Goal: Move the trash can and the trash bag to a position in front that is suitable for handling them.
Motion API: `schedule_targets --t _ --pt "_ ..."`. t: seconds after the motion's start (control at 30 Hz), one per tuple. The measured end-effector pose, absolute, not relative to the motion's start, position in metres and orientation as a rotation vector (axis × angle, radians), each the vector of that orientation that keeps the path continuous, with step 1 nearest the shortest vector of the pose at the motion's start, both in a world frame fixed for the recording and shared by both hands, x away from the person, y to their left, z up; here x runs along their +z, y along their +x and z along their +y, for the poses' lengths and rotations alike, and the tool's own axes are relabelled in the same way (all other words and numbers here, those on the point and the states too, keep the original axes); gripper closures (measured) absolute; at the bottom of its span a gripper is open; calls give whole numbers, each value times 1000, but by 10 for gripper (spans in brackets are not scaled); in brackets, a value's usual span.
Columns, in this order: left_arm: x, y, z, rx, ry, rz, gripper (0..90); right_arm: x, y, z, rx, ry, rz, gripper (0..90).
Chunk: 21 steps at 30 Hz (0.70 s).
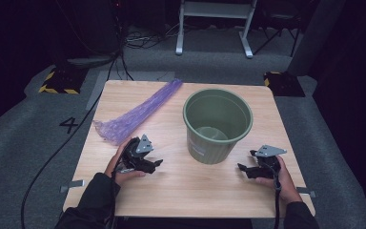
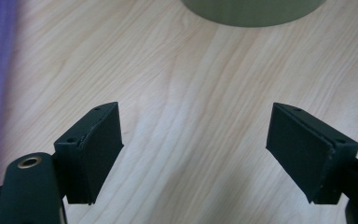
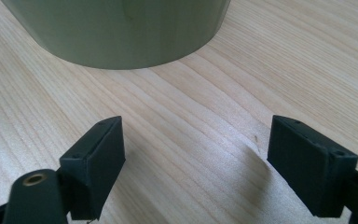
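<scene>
Both claws, left and right, rested spread and empty on the bench. The green bin stood between them at twelve o'clock; a careless sweep could probably topple it.

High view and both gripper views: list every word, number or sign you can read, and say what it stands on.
"4": dark numeral on the grey floor, left of the table.
A pale label on the bin, low on its near side: too small to read.
Yellow-and-black hazard stripes on a floor block: a marking, with no text.
Both gripper views: no text on the wood or jaws.
</scene>
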State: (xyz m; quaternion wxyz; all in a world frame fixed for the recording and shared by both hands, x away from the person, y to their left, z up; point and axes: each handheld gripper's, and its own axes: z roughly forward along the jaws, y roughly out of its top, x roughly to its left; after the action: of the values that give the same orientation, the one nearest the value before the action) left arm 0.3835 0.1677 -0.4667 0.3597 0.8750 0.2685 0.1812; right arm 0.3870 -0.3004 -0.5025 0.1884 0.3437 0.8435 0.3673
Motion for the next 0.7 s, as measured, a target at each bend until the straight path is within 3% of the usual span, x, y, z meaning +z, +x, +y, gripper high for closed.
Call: schedule_targets --t 0.7 --pt "-454 397 239 614 2142 914 178 -503 389 -302 1052 1008 2383 196"
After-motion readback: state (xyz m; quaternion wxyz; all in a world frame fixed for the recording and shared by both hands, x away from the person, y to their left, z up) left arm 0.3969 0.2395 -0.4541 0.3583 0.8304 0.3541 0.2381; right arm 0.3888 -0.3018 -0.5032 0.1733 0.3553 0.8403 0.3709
